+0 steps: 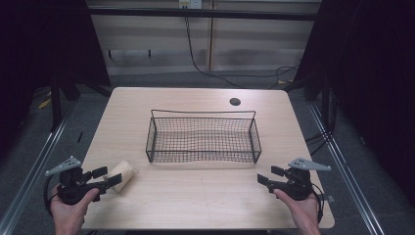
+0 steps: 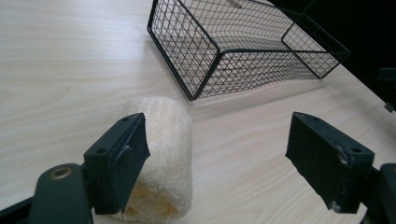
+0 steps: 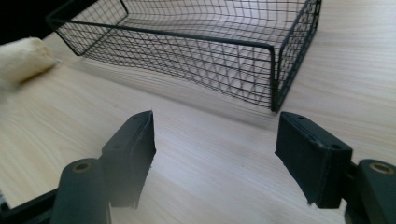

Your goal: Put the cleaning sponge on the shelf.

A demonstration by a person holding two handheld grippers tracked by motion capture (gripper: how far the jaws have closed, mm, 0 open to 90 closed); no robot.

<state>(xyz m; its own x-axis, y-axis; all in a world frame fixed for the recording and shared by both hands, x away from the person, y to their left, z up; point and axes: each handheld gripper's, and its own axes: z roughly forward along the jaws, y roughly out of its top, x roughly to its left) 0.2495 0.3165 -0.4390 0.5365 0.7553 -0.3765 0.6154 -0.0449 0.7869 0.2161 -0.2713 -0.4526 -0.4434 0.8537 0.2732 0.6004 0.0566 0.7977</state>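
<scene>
The left gripper's (image 1: 104,177) fingers (image 2: 122,158) stand wide apart and grip nothing; in the left gripper view the left finger overlaps the near side of a pale, rough sponge roll (image 2: 166,154) lying on its side at the lower centre of the frame, though whether it touches cannot be told; the right finger is well clear of it. The right gripper's (image 1: 270,175) fingers (image 3: 133,149) are likewise spread wide, holding nothing, with bare table (image 3: 210,158) between them. In the high view the roll (image 1: 123,175) lies at the lower left, just beside the left gripper; a hand (image 1: 68,208) holds that gripper, another hand (image 1: 301,208) the right one at the lower right; a black wire basket (image 1: 203,155) sits mid-frame on the light wooden table (image 1: 195,196), apart from both grippers.
</scene>
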